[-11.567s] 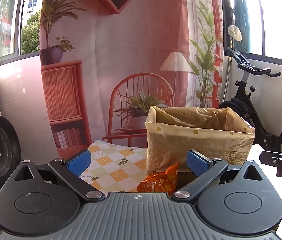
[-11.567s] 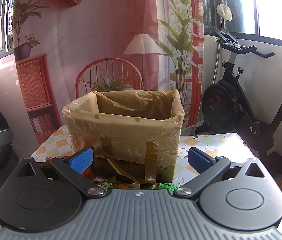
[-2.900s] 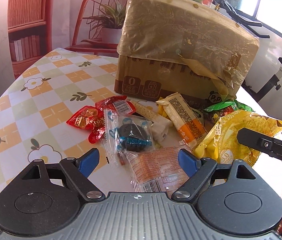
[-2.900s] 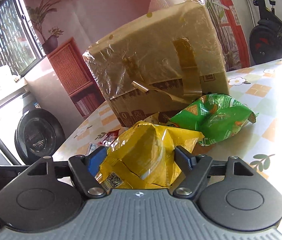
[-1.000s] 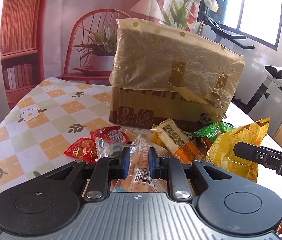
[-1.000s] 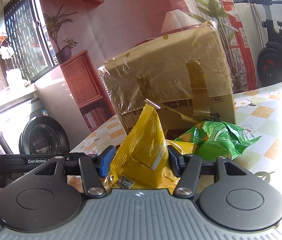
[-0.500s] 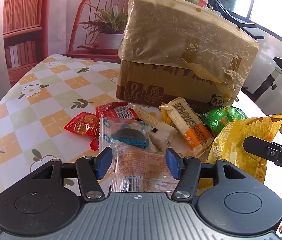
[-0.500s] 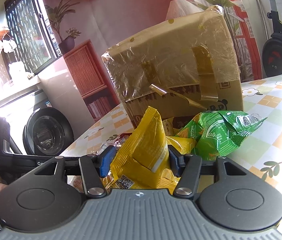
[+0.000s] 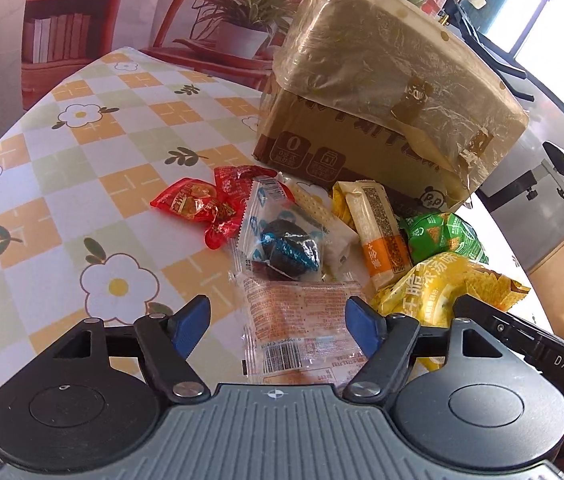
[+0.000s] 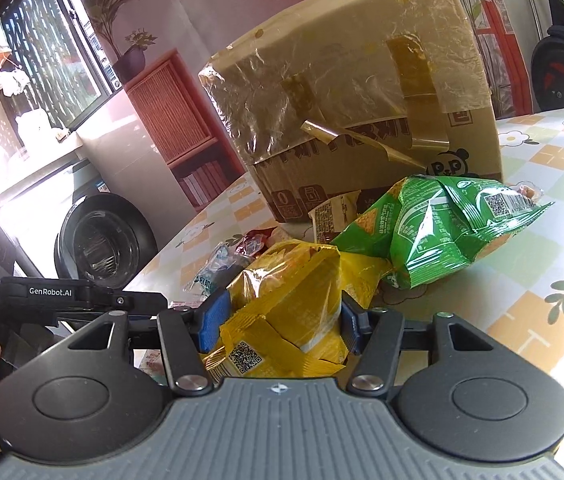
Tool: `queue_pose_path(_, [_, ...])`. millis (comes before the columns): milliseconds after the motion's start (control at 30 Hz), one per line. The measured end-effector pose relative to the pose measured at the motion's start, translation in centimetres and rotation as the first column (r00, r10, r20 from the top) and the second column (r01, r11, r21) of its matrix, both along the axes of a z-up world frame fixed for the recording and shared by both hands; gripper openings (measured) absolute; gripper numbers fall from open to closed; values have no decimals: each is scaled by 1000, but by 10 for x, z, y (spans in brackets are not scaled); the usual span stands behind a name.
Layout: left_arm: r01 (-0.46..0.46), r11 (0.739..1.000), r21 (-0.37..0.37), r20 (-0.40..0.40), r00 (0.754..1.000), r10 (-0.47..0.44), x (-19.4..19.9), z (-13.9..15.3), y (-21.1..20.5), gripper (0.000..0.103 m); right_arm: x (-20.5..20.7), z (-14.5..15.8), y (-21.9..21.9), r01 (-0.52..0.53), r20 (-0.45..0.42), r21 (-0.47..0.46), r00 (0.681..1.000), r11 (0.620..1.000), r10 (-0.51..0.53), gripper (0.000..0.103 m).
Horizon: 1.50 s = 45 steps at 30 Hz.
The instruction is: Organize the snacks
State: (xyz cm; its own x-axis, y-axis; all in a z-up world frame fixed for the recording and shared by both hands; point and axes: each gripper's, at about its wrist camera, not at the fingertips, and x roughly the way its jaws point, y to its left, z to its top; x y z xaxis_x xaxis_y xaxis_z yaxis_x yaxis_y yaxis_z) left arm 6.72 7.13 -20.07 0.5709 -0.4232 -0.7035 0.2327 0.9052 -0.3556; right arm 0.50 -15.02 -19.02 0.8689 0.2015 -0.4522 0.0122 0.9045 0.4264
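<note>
**Two grippers over a loose snack pile, one bag pinched, one packet let go**

On the left of the checked table (image 9: 93,148), red candy wrappers (image 9: 197,206) lie apart from the rest, with a clear packet holding a dark cookie (image 9: 286,246) just beside them. Below that, the left gripper (image 9: 277,322) hangs over a clear orange-printed packet (image 9: 302,320); its jaws are opening, the packet lies flat on the table between them, and neither blue pad presses on it. A tan and orange bar (image 9: 378,232) leans across the middle of the pile, with the green bag (image 9: 442,236) to its right.

Behind everything stands the plastic-lined cardboard box (image 9: 382,92), likely where the snacks belong.

Farther right, the right gripper (image 10: 277,320) is clenched on the yellow chip bag (image 10: 294,312), both pads dented into its crumpled sides. The green bag touches it from behind.

The risks look plain. The clear packet is thin and slick; a low, shallow pinch could skate over it or catch the cookie packet overlapping its top edge. The yellow bag is held by puffed film, so it may slip or crush the chips. Lifting it could drag the green bag along. The two grippers work close together and could collide.
</note>
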Motion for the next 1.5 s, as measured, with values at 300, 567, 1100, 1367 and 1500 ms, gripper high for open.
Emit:
queue_pose_path(300, [44, 997, 66, -30, 999, -42, -3, -20, -15, 87, 1, -1, 2, -8, -15, -5, 1000, 1000, 8, 59])
queue_pose_path(567, [25, 1000, 11, -48, 999, -24, 2, -28, -14, 95, 1, -2, 2, -12, -18, -3, 1000, 1000, 12, 59])
queue_pose_path(1100, [86, 995, 43, -12, 996, -86, -2, -32, -47, 96, 4, -4, 6, -30, -34, 0, 999, 1000, 30, 59])
queue_pose_path(1367, [55, 996, -72, -16, 998, -57, 1, -23, -35, 86, 4, -6, 7, -38, -37, 3, 999, 999, 38, 59])
queue_pose_path(1500, [61, 995, -80, 5, 998, -61, 1, -16, -37, 82, 4, -6, 6, -37, -38, 3, 999, 999, 37, 59])
